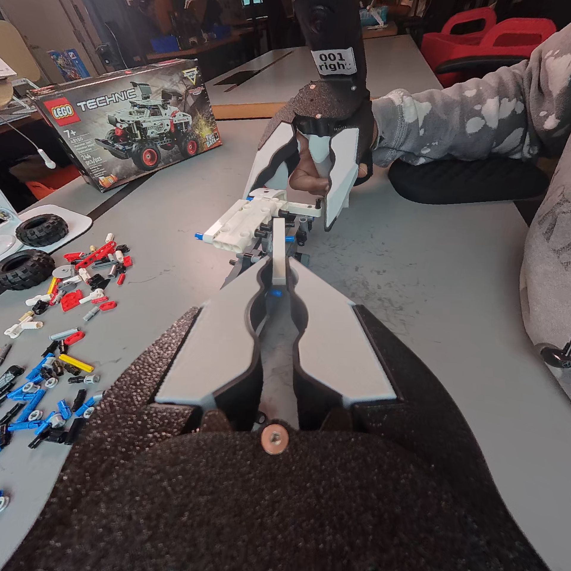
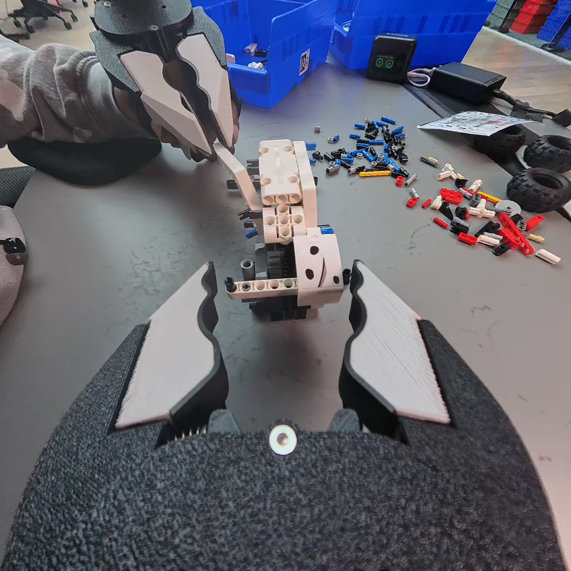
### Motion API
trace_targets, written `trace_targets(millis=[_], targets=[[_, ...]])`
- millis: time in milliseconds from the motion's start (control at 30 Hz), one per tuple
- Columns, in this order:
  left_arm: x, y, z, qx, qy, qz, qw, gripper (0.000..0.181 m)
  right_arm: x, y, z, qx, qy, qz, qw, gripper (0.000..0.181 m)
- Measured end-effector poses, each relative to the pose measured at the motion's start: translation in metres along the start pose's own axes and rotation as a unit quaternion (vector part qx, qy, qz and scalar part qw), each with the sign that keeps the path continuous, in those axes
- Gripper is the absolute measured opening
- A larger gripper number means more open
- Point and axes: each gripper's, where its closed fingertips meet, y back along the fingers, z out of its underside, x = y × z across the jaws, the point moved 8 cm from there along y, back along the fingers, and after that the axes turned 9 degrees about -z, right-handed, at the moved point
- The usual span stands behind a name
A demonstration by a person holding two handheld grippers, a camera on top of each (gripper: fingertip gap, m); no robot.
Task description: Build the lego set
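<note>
White plastic beam point(image 1: 279, 247): light, stiff, slick; my left tongs point(image 1: 276, 272) pinch its end against the half-built truck point(image 2: 287, 222) on the tabletop point(image 2: 123, 247). Right tongs point(image 2: 281, 278) gape, straddling the front, gripping nothing.

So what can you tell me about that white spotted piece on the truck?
The white spotted piece is a curved, shiny plastic panel with dark spots and a curved line. It sits at one end of the half-built truck, beside a white holed beam. The open right hand-held gripper straddles that end; whether it touches is unclear.
</note>
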Motion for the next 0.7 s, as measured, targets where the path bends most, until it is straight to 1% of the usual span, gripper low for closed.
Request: trace_targets(millis=[167,700], targets=[[-0.0002,-0.0003,0.0001,0.001,0.001,0.001,1.0,0.008,0.0012,-0.0016,0.0021,-0.014,0.005,0.012,1.0,0.082],[-0.0002,0.0002,-0.0007,0.003,0.004,0.002,1.0,0.008,0.0011,-0.0018,0.0026,-0.015,0.005,0.012,1.0,0.082]])
